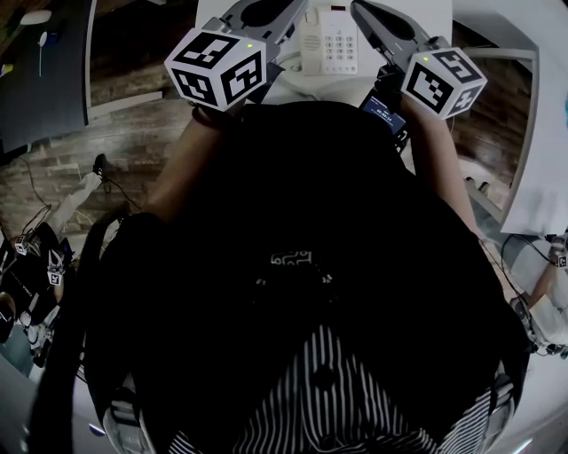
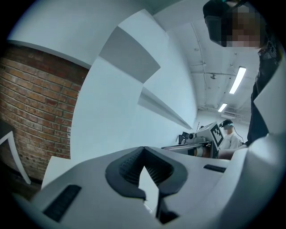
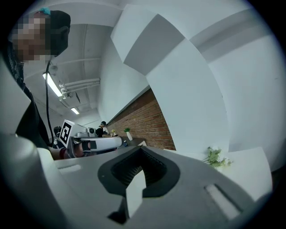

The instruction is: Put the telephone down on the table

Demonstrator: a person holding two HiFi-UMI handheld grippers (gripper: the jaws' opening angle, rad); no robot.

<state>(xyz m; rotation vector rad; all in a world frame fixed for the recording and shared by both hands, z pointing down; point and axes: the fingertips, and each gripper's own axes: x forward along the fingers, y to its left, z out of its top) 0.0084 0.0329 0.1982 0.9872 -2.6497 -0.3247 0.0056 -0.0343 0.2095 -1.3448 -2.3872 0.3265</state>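
A white telephone [image 1: 328, 40] with a keypad and its handset on the cradle rests on the white table [image 1: 435, 13] at the top of the head view. My left gripper [image 1: 266, 11] is raised just to its left, my right gripper [image 1: 377, 18] just to its right, neither touching it. Both are shut with nothing between the jaws. In the left gripper view the gripper [image 2: 145, 172] points up at a white wall. In the right gripper view the gripper [image 3: 138, 176] points up at wall and ceiling. The telephone is absent from both gripper views.
A brick-patterned floor [image 1: 133, 133] lies left of the person, with cables and small gear at the far left [image 1: 44, 257]. A white panel [image 1: 532, 177] stands on the right. A small plant [image 3: 215, 156] sits on a white surface. Another person [image 2: 230, 134] is in the background.
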